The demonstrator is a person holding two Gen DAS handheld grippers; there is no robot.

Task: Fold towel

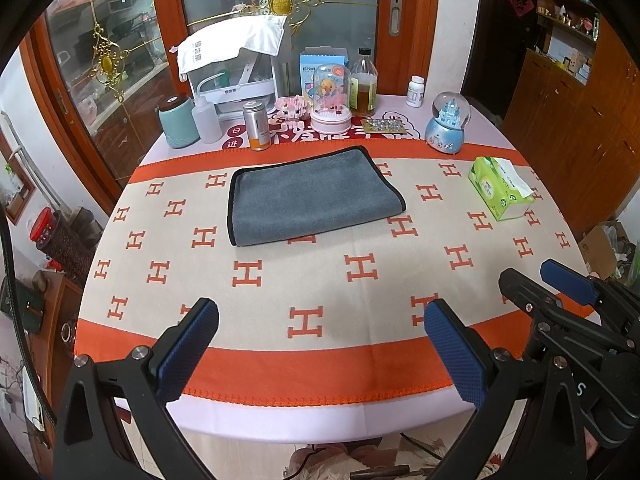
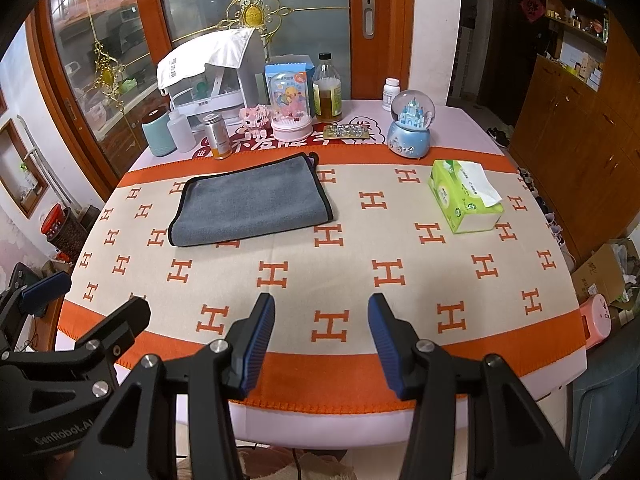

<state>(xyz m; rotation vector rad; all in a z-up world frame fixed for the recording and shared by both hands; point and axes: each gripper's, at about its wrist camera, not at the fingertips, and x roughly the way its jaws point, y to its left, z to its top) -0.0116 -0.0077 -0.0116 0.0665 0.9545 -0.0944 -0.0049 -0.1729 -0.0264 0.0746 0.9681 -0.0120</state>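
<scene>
A grey towel (image 1: 310, 194) with a black edge lies folded flat on the far middle of the table, on the cream and orange H-pattern cloth (image 1: 304, 280). It also shows in the right wrist view (image 2: 252, 202). My left gripper (image 1: 320, 320) is open and empty above the table's near edge, well short of the towel. My right gripper (image 2: 322, 316) is open and empty above the near edge too, to the right of the left one. The right gripper shows at the right of the left wrist view (image 1: 540, 284).
A green tissue pack (image 1: 500, 192) lies at the right. Along the back stand a teal jar (image 1: 178, 122), a white bottle (image 1: 206, 120), a metal can (image 1: 257, 126), a pink music box (image 1: 330, 100), a brown bottle (image 1: 363, 84) and a blue snow globe (image 1: 448, 124). Wooden cabinets stand at the right.
</scene>
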